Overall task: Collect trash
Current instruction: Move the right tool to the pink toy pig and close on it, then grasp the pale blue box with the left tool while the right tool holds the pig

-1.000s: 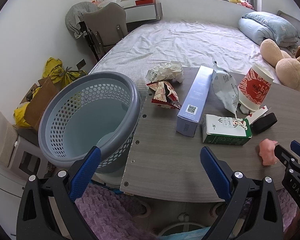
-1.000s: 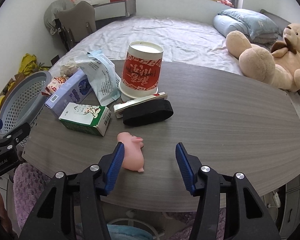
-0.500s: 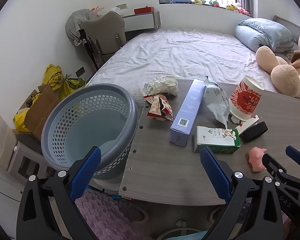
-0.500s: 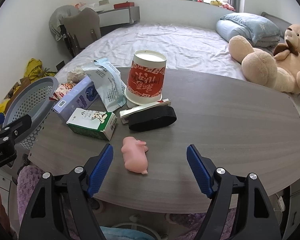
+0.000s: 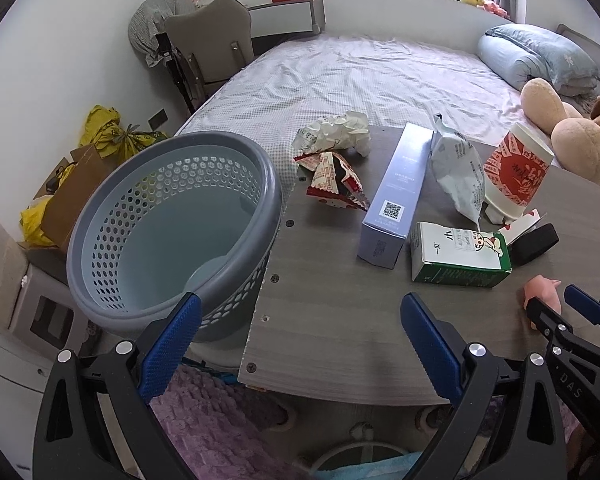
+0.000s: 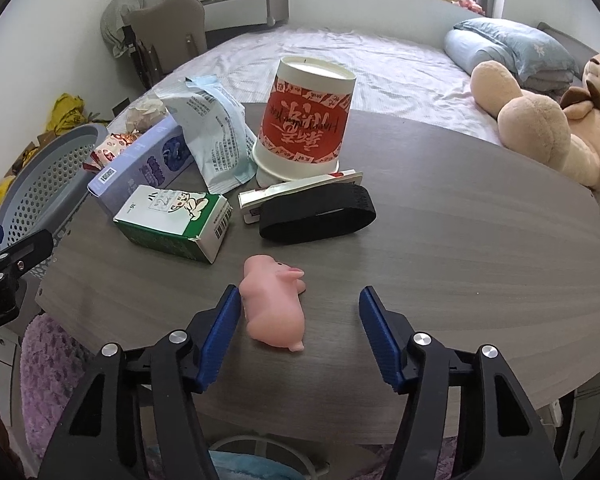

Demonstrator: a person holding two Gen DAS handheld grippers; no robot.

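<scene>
Trash lies on the table [image 6: 440,240] beside the basket [image 5: 172,232]. Your right gripper [image 6: 300,320] is closing around the pink pig [image 6: 274,306], touching one side only; it may squirt away. Your left gripper [image 5: 300,344] is spread, empty.

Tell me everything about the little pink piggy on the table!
The pink pig is a small, smooth toy that looks like soft rubber, with a snout, tiny dark eye and stubby legs. It lies on its side on the grey wooden table, near the front edge. It sits between the blue pads of the right claw, close against the left pad, while the jaws are closing. Nothing else touches it.
</scene>
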